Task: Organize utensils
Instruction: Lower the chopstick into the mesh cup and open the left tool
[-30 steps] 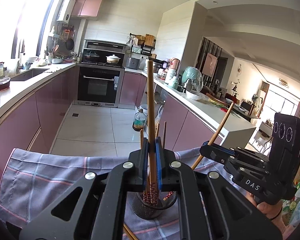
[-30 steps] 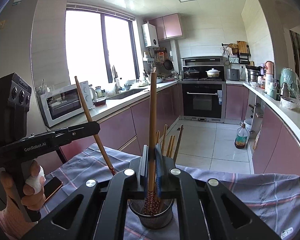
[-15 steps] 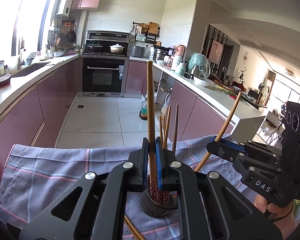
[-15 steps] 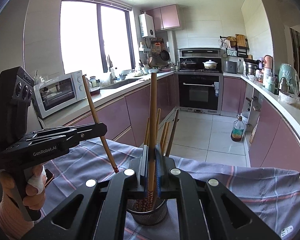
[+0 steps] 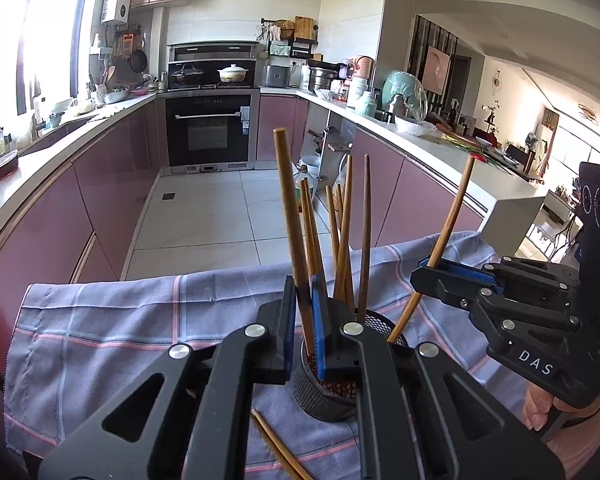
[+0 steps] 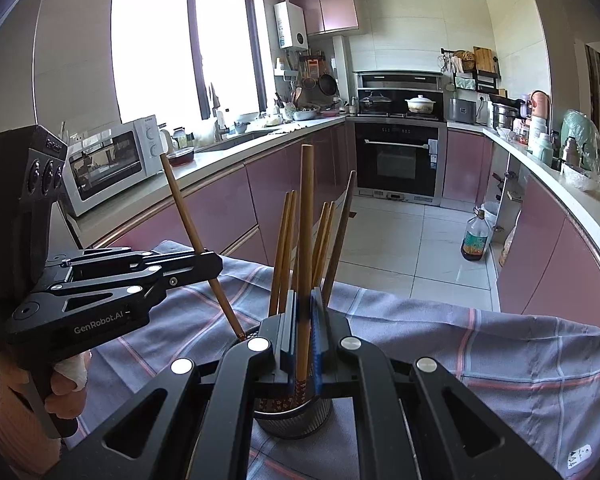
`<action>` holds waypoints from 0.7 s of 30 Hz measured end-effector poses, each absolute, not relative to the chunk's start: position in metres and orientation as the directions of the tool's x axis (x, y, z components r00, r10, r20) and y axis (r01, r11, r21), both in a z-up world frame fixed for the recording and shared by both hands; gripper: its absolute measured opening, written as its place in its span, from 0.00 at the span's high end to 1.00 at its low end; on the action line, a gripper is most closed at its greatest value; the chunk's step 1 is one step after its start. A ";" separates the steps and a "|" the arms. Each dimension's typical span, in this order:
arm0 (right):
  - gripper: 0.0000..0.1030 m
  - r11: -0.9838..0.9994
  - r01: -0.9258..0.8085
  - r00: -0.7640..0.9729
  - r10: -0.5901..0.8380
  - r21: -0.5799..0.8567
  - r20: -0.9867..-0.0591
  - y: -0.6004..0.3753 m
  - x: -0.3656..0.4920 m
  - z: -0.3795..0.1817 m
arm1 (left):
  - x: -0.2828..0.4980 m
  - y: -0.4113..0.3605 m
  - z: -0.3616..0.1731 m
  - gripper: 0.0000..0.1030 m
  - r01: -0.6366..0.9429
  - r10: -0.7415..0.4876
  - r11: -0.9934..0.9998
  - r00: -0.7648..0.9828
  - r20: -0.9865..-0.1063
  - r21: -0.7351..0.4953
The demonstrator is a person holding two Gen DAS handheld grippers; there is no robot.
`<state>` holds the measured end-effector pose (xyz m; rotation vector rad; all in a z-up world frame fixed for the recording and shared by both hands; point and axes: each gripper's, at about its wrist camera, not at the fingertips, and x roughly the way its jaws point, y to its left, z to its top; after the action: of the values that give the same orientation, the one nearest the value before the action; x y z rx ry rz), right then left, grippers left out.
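Tabletop cloth (image 5: 112,320): a checked lilac cloth covers the tabletop, under everything else.
Holder (image 5: 324,396): a dark mesh cup stands upright on the cloth, with several chopsticks (image 5: 346,240) standing inside.
Left claw (image 5: 304,320): clenched on one wooden chopstick (image 5: 288,208), whose lower end dips into the holder.
Right claw (image 6: 304,320): clenched on another chopstick (image 6: 306,220), held nearly upright, its patterned tip inside the holder.
Loose chopstick (image 5: 276,446): lies flat on the cloth just beside the holder.
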<state>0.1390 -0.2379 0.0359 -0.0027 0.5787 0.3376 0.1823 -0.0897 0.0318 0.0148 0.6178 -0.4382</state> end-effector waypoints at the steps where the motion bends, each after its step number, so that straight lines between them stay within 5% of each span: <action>1: 0.95 0.945 -0.313 0.781 0.313 0.095 -0.541 -0.238 0.140 0.035 | 0.183 -0.088 0.029 0.92 0.404 -0.393 0.908 0.724 -0.567 -0.113; 21: 0.93 0.947 -0.281 0.751 0.317 0.153 -0.580 -0.249 0.161 0.020 | 0.208 -0.097 0.014 0.90 0.431 -0.396 0.897 0.678 -0.619 -0.101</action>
<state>0.1605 -0.2489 0.0197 0.0573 0.6432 0.3267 0.2081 -0.0968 0.0143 0.0544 0.6823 -0.4642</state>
